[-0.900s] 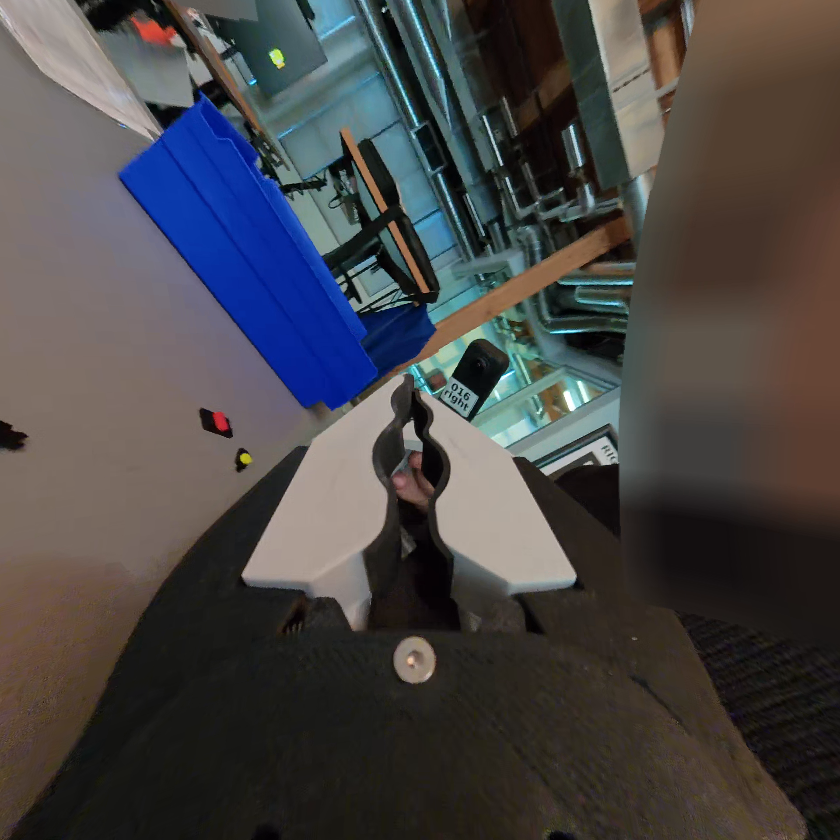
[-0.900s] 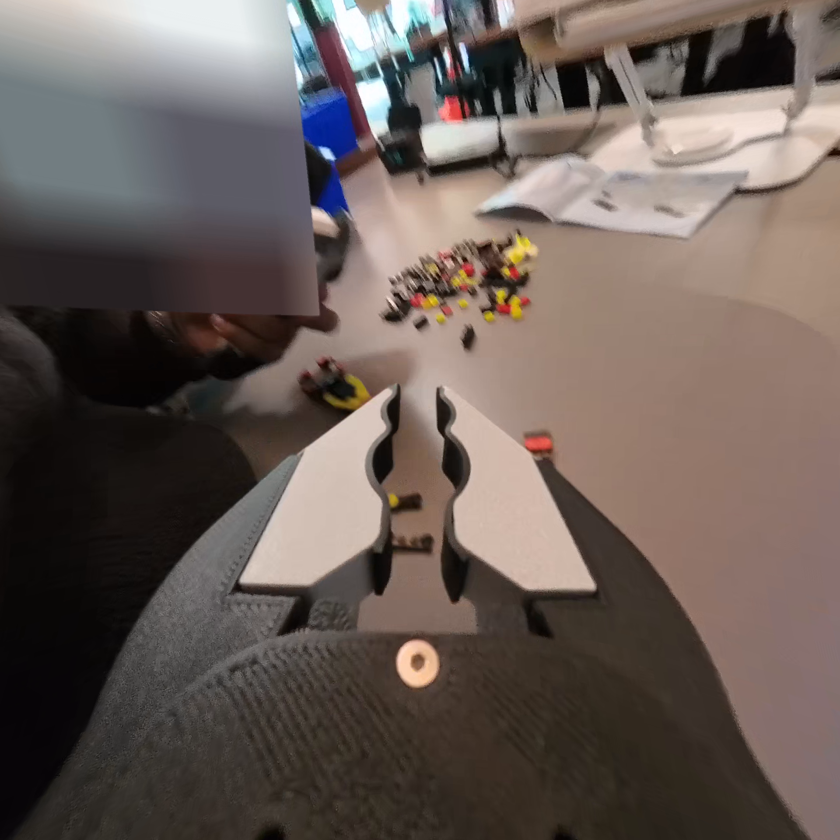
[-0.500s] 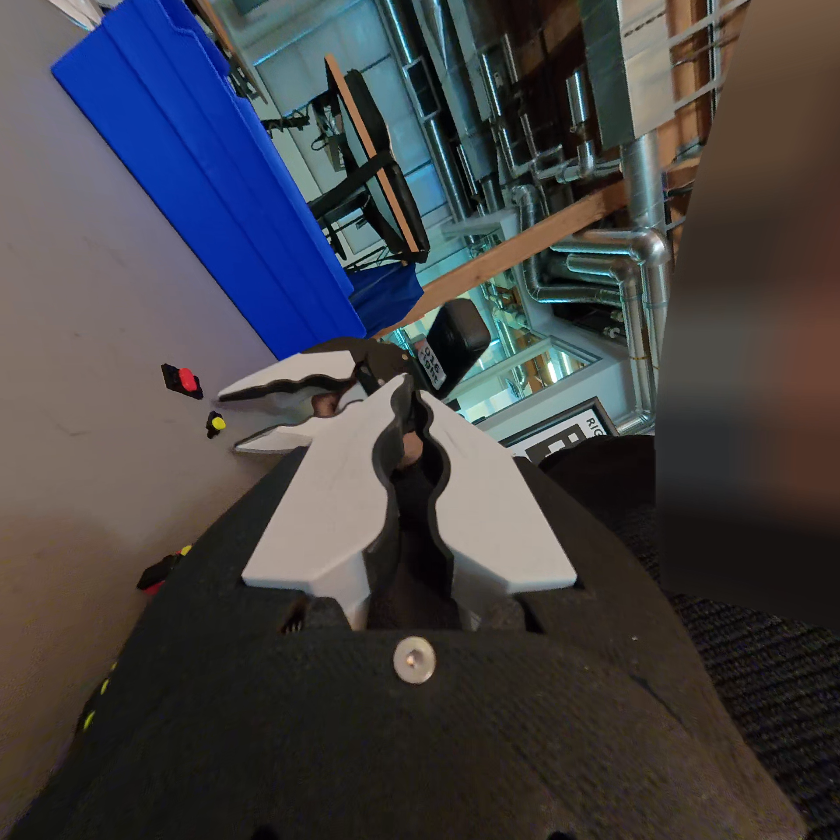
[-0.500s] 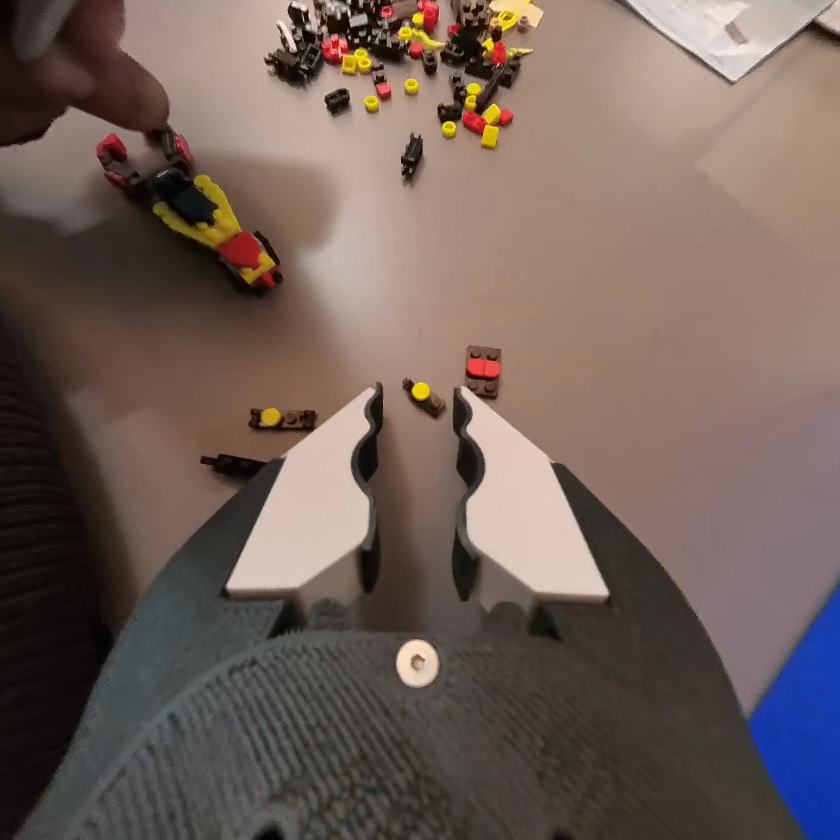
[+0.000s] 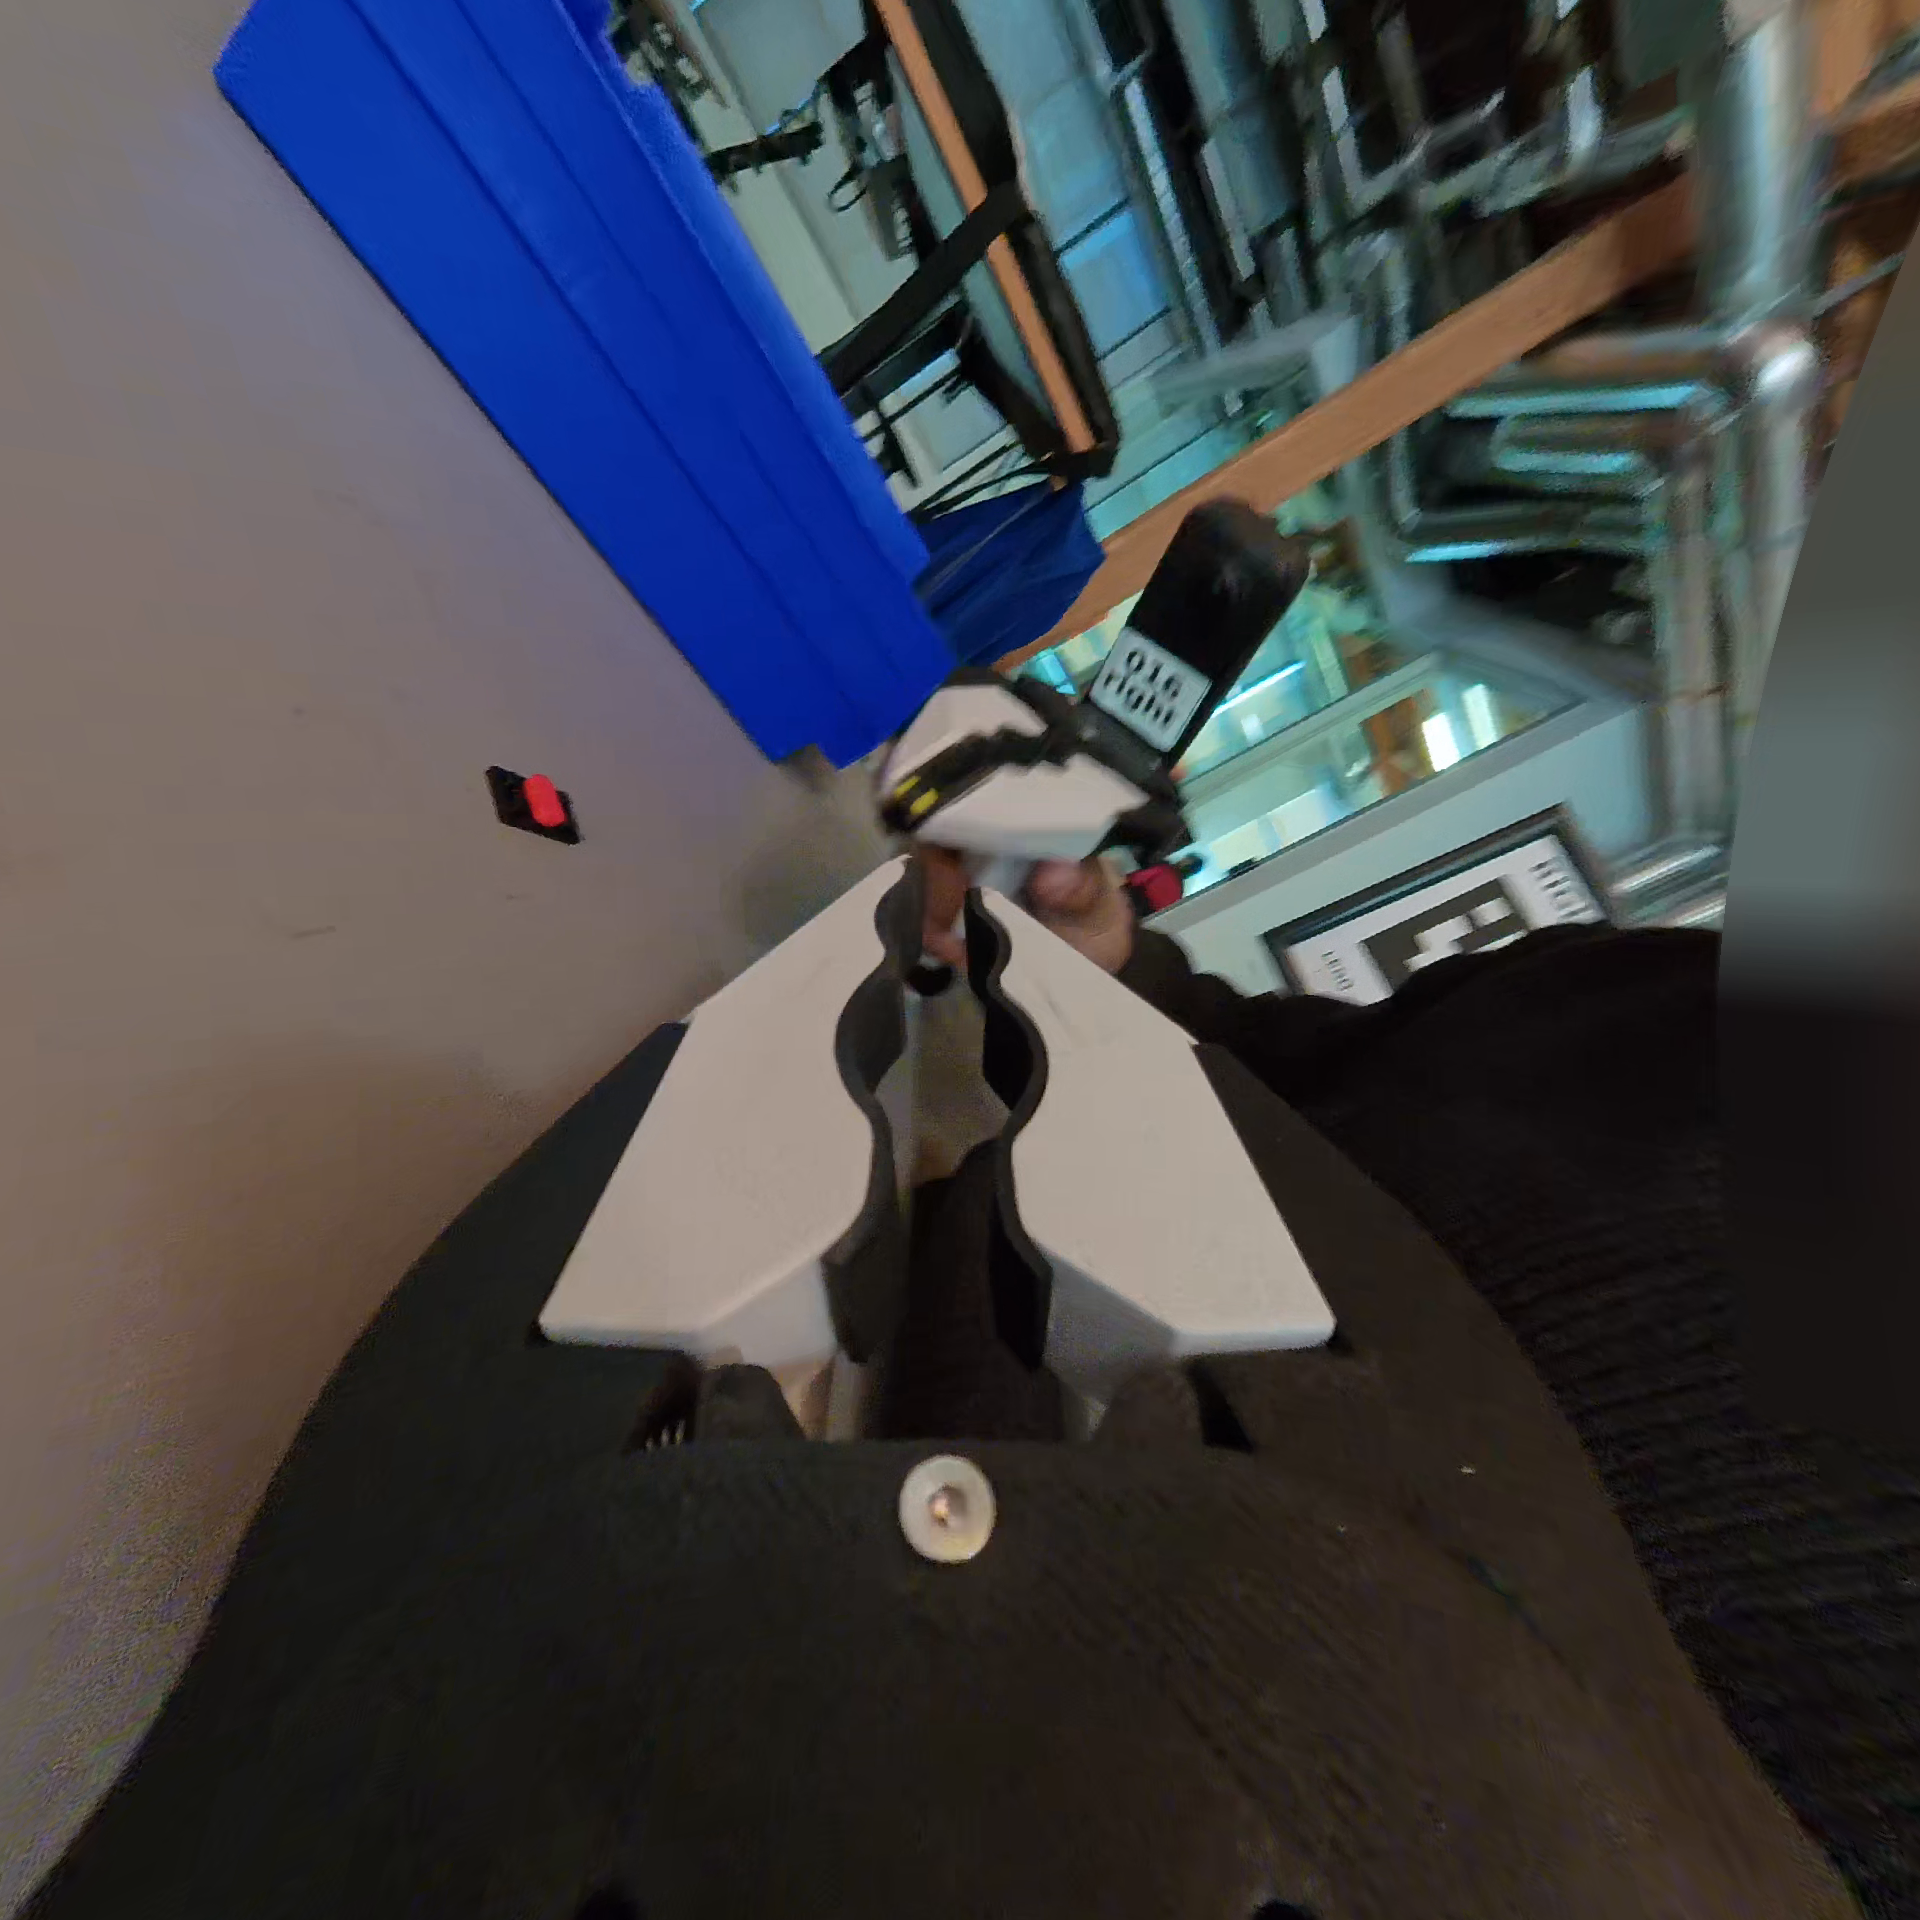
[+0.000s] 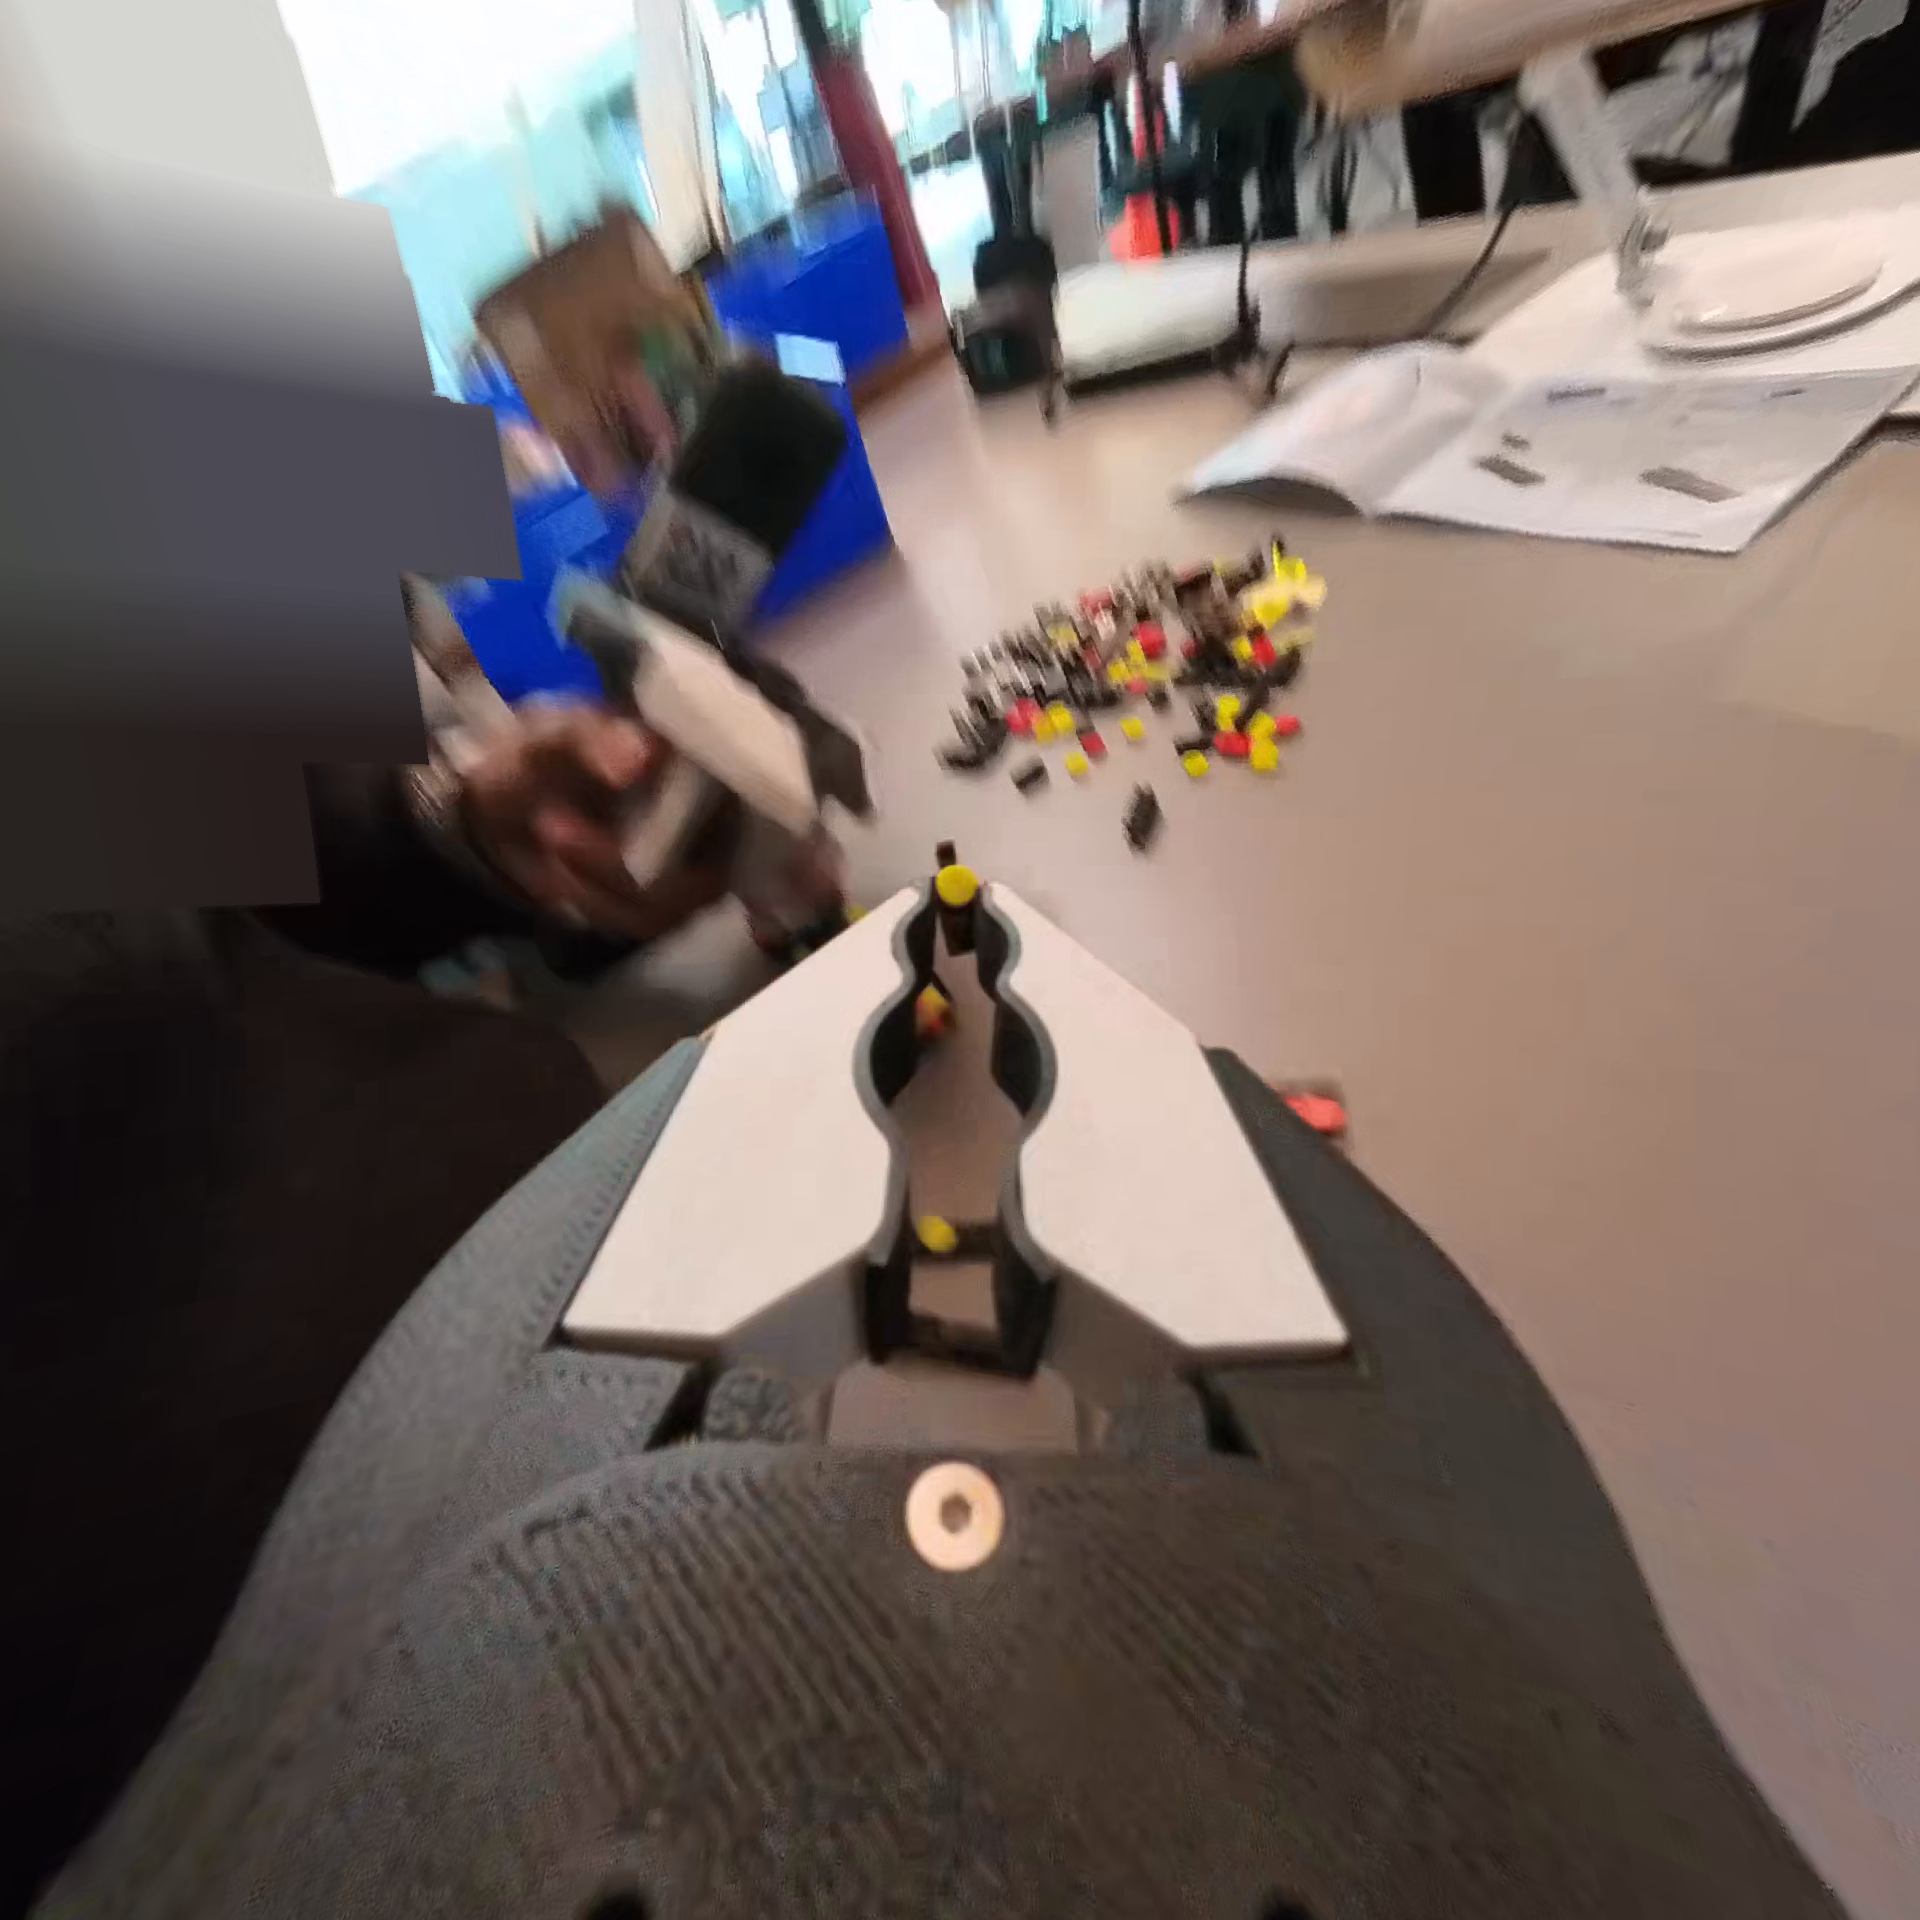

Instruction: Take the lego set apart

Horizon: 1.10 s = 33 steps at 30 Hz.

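- The heap of loose bricks (image 6: 1138,675) lies on the desk (image 6: 1558,883), ahead of the right gripper (image 6: 954,914).
- Behind the heap lies a booklet (image 6: 1538,457) (spread open).
- The bin (image 5: 582,343) stands at the desk's edge.

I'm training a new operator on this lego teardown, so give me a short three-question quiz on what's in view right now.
1. True or false: the right tool is open and empty.
2. What colour is the round stud on the small black piece at its tips? A red, B yellow, C blue.
3. Fill in: on the table beyond the pile of loose bricks lies an open ____.
Key: 1 false, it is shut on the piece; 2 B; 3 booklet.
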Tool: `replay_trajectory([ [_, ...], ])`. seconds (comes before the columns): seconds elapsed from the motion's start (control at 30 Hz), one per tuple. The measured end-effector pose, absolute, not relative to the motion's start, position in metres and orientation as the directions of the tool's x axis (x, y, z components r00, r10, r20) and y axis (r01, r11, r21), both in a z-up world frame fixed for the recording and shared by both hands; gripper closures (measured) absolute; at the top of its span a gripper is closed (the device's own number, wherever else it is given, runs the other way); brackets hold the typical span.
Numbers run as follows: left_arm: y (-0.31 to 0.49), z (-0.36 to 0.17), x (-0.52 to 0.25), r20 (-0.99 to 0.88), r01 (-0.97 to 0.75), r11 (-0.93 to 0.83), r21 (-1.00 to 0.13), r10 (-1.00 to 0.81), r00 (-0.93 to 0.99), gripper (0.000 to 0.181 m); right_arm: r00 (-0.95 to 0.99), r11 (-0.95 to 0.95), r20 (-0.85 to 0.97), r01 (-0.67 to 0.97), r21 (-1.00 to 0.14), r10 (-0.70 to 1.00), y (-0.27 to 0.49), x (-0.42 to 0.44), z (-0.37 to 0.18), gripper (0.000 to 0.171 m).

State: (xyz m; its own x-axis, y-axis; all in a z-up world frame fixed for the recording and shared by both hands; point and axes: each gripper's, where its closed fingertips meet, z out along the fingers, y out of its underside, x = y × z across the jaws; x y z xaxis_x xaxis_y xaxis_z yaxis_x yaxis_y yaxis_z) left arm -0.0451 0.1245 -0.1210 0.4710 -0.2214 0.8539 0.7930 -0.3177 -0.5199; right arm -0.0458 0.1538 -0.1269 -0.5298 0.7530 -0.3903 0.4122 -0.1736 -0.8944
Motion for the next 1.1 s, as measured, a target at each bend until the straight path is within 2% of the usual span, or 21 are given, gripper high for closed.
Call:
replay_trajectory([
  [0.1,0.13,-0.129,-0.043,0.708,0.65,-0.306,-0.695,-0.14,0.692,0.163,-0.466,-0.504,-0.657,0.422,-0.754,0.592,0.16,-0.048,-0.103,0.166],
  [0.2,0.134,-0.122,-0.044,0.491,0.465,-0.236,-0.853,-0.063,0.869,0.15,-0.406,-0.71,-0.821,0.427,-0.56,0.402,0.159,-0.051,-0.096,0.166],
  [0.33,0.139,-0.118,-0.038,0.353,0.344,-0.211,-0.915,-0.009,0.936,0.146,-0.356,-0.812,-0.92,0.481,-0.331,0.164,0.145,-0.053,-0.098,0.166],
  [0.47,0.139,-0.117,-0.044,0.29,0.291,-0.198,-0.936,0.036,0.956,0.15,-0.291,-0.812,-0.956,0.551,-0.192,0.028,0.128,-0.054,-0.107,0.166],
  [0.67,0.135,-0.116,-0.049,0.262,0.266,-0.187,-0.946,0.045,0.964,0.166,-0.287,-0.835,-0.958,0.526,-0.16,0.002,0.133,-0.057,-0.106,0.166],
  [0.77,0.133,-0.113,-0.051,0.215,0.22,-0.179,-0.959,0.047,0.975,0.18,-0.282,-0.833,-0.959,0.534,-0.144,-0.015,0.133,-0.057,-0.107,0.166],
  [0.97,0.13,-0.109,-0.052,0.183,0.184,-0.165,-0.969,0.02,0.983,0.181,-0.265,-0.811,-0.964,0.567,-0.141,-0.018,0.131,-0.055,-0.112,0.171],
  [1.1,0.13,-0.111,-0.049,0.268,0.263,-0.173,-0.949,-0.002,0.964,0.181,-0.283,-0.78,-0.959,0.596,-0.189,0.016,0.125,-0.053,-0.112,0.171],
])
